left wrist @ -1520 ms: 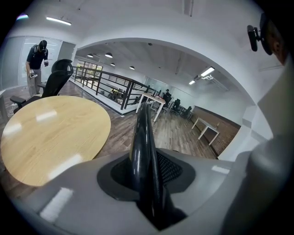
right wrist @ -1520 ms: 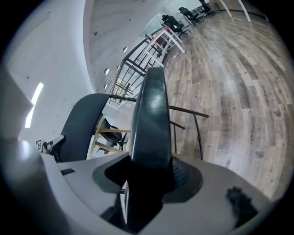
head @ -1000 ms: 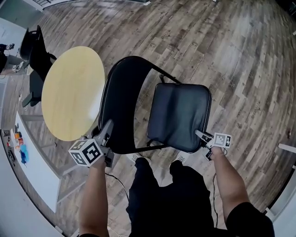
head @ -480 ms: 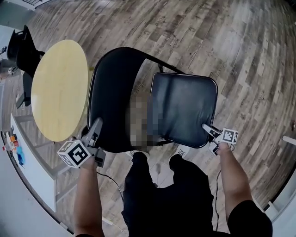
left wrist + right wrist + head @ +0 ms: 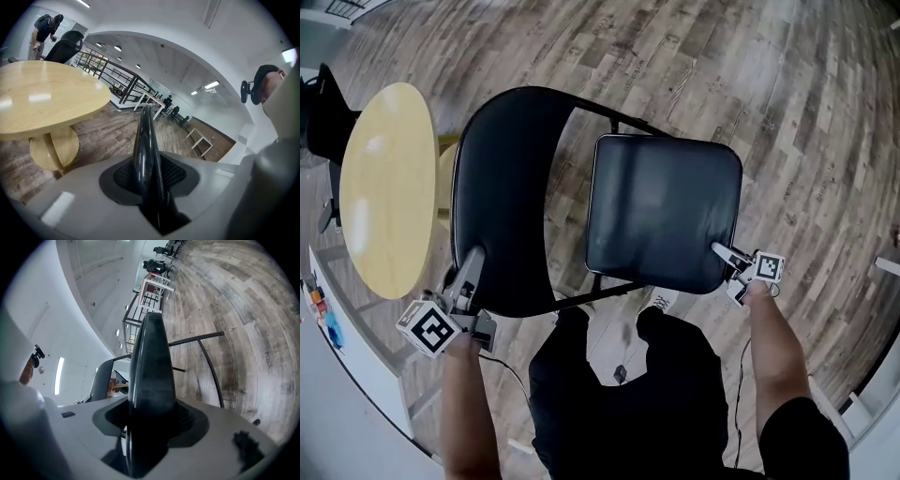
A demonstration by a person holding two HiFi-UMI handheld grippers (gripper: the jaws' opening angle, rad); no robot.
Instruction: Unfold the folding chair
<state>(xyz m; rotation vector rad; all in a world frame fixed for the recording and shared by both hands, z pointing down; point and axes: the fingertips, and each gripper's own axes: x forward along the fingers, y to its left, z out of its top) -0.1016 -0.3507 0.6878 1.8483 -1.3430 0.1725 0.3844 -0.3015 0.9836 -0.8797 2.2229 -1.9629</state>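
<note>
Left tool (image 5: 472,267) clamps backrest (image 5: 506,197), right tool (image 5: 722,251) (jaws just widening) seat (image 5: 666,211); table (image 5: 380,187) beside.

The seat (image 5: 664,211) and back (image 5: 506,187) cover most of the chair's legs (image 5: 623,122); only thin bits peek out. The table (image 5: 380,187) top hides most of its foot. An office chair (image 5: 323,122) is cut off at the left edge. Small coloured things (image 5: 317,302) by that edge are too tiny to tell. A shoe (image 5: 664,300) shows only in part, under the person's legs. In the left gripper view, a far person (image 5: 44,26) is too small to tell much. In the right gripper view, the seat blocks the middle, and its near end is lost in the dark.
</note>
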